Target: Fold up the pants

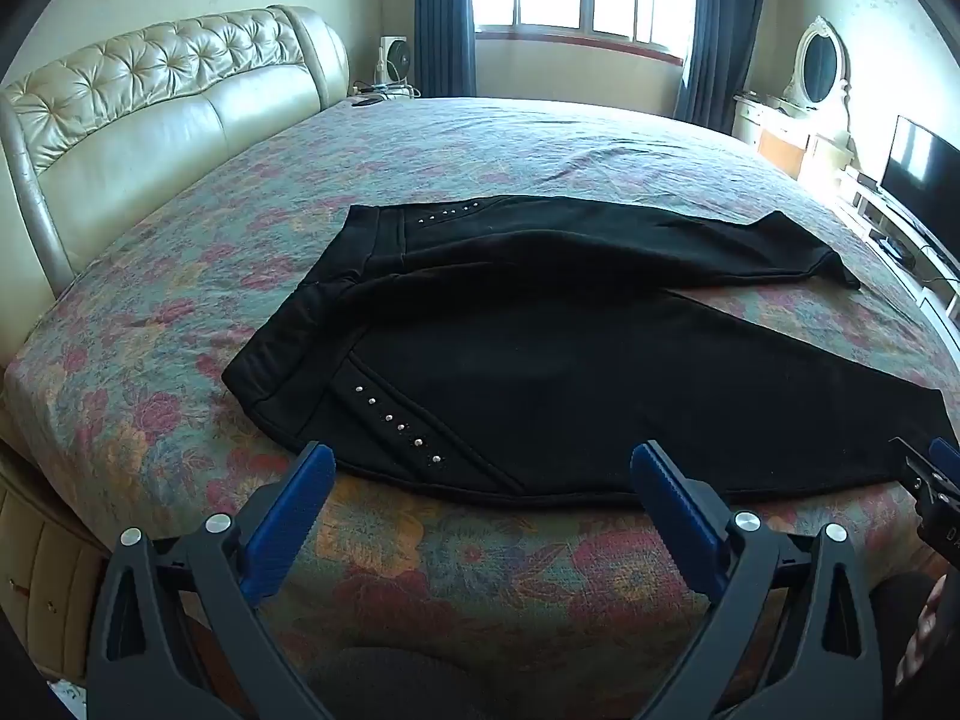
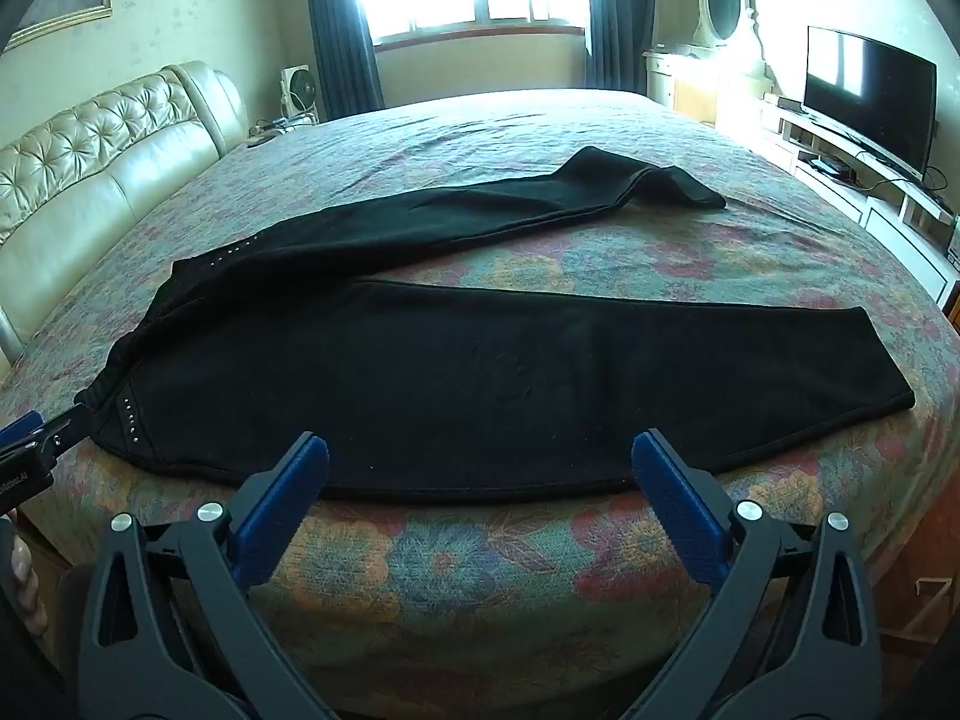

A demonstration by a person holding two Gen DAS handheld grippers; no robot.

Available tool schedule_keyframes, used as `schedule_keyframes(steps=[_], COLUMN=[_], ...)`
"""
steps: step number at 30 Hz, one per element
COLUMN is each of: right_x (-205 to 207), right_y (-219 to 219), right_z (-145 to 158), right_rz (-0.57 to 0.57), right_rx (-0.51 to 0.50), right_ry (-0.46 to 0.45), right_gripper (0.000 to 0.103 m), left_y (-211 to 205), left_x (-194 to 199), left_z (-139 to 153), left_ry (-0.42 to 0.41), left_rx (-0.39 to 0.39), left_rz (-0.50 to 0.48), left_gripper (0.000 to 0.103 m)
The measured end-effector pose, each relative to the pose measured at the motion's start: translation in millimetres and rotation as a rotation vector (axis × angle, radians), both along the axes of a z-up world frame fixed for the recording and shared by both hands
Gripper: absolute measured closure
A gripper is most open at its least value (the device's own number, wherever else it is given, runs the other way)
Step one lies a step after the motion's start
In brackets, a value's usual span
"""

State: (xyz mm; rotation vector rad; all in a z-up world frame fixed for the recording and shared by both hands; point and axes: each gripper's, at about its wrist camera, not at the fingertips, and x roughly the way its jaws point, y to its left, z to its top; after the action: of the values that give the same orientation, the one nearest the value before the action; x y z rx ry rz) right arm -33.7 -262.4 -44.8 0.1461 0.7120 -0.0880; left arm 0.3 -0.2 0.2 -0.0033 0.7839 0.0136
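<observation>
Black pants [image 1: 540, 372] [image 2: 480, 378] lie spread on the bed, waistband to the left, both legs running right and splayed apart. Silver studs [image 1: 396, 426] line the near pocket. My left gripper [image 1: 480, 468] hangs open over the near hem by the waist end, with nothing between its blue pads. My right gripper [image 2: 480, 456] is open too, above the near edge of the closer leg, holding nothing. Each gripper's tip peeks into the other's view: the right one at the far right edge [image 1: 933, 474], the left one at the far left edge [image 2: 36, 432].
The bed has a floral cover [image 1: 480, 552] [image 2: 480, 552] and a tufted cream headboard [image 1: 150, 108] on the left. A TV [image 2: 870, 96] on a low stand, and a dresser with an oval mirror [image 2: 723, 0], stand to the right. A window with blue curtains lies beyond.
</observation>
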Motion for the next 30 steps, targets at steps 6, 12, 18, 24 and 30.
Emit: schedule_keyframes(steps=[6,12,18,24,30], right_x=[-8.2,-1.6,-2.1,-0.9,0.2], right_y=[2.7,2.5,7.5,17.6,22.6], right_z=[-1.2,-0.6,-0.6,-5.0,-8.5], right_rz=[0.006,0.009,0.017,0.042,0.052], right_rx=[0.006,0.007,0.009,0.002,-0.003], right_ry=[-0.006,0.023,0.023,0.036,0.05], right_gripper=[0.002,0.002,0.002,0.002,0.002], left_y=[2.6,-2.1,-2.0,-2.0,0.4], left_x=[-2.1,-2.1,-1.4,-0.2,0.2], left_z=[0.1,-8.9,-6.3,-6.8,-6.5], left_ry=[-0.02,0.031,0.035,0.041,0.046], left_rx=[-0.003,-0.015,-0.028,-0.03,-0.038], left_rz=[0.017,-0.014,-0.02,-0.026,-0.014], left_gripper=[0.004,0.004,0.004,0.004,0.004])
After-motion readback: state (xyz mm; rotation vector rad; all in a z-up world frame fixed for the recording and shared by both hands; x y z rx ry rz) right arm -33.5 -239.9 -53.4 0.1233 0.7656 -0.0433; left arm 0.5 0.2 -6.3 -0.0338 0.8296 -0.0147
